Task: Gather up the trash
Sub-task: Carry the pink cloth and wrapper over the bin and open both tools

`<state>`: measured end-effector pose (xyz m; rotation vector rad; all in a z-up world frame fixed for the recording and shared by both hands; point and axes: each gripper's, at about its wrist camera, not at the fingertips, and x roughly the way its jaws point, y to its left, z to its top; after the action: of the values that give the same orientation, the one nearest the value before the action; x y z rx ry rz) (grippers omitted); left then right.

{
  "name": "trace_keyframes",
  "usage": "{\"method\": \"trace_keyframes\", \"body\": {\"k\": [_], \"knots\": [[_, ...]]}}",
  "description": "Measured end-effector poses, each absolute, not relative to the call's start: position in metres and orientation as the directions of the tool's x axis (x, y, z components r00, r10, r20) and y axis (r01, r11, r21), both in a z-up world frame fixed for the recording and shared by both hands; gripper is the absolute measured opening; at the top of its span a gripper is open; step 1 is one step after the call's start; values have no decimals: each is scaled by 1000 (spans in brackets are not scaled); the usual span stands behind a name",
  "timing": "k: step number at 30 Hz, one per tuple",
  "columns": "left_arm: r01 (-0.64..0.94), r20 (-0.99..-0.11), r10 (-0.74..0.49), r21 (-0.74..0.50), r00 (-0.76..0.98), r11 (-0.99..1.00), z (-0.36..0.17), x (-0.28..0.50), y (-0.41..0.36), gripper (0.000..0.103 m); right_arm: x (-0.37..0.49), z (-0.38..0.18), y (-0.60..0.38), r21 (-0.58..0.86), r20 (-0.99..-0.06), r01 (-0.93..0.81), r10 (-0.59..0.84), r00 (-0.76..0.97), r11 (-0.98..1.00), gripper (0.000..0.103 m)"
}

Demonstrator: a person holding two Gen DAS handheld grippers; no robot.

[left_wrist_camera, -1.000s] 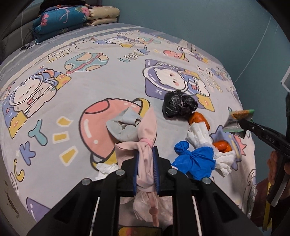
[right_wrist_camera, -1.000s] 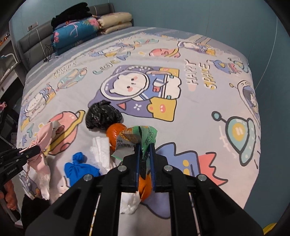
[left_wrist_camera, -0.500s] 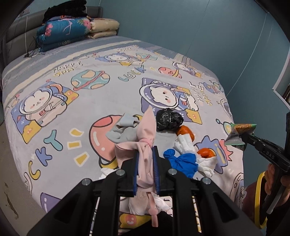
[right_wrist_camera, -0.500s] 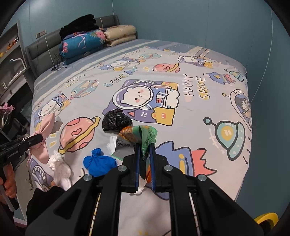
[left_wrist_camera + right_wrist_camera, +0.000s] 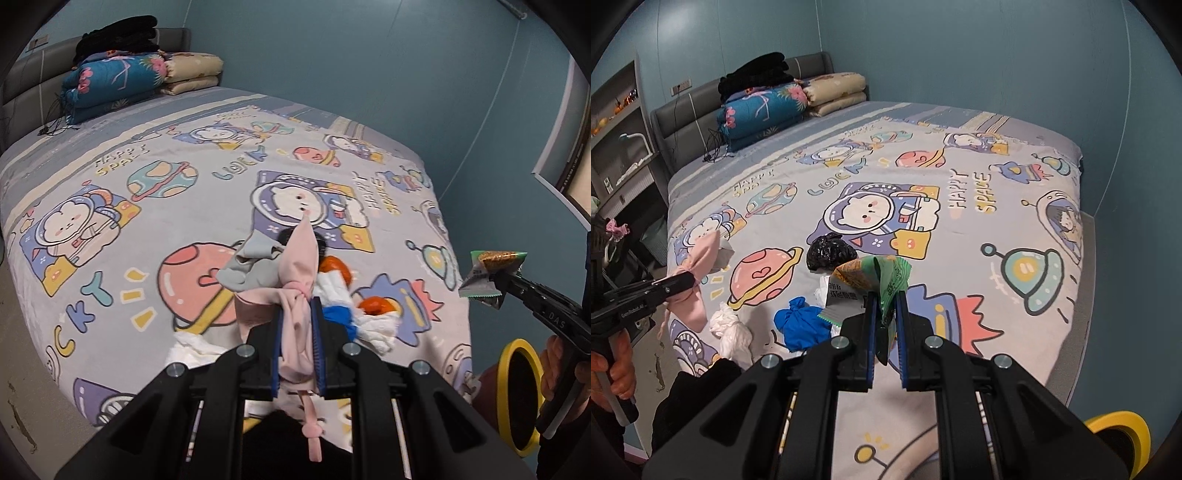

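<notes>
We hold a pink knotted bag (image 5: 297,291) pinched tight in our left gripper (image 5: 297,321) and a green snack wrapper (image 5: 882,280) clamped in our right gripper (image 5: 885,314), both raised above the bed (image 5: 997,173), where black (image 5: 830,253), blue (image 5: 801,325) and white (image 5: 733,330) bags lie

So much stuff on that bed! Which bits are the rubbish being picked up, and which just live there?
Rubbish:
pink bag in left gripper
snack wrapper in right gripper
black bag
blue bag
white tissues

Just there:
folded quilts
bed cover
</notes>
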<state>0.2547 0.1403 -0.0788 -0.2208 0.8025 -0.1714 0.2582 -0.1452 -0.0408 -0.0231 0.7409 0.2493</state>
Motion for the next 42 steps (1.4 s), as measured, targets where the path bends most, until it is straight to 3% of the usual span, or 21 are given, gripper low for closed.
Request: {"method": "trace_keyframes", "body": {"k": [27,42], "knots": [[352,-637,-447,-280,628,893,-40,201,-11,13,147,-6,-288,190,-600,6,111,792,982,9],[557,-691,-547,-247,472,793,-54,174,-132,13,89,14,-364,204,-601,210,-47,798,956,9]]}}
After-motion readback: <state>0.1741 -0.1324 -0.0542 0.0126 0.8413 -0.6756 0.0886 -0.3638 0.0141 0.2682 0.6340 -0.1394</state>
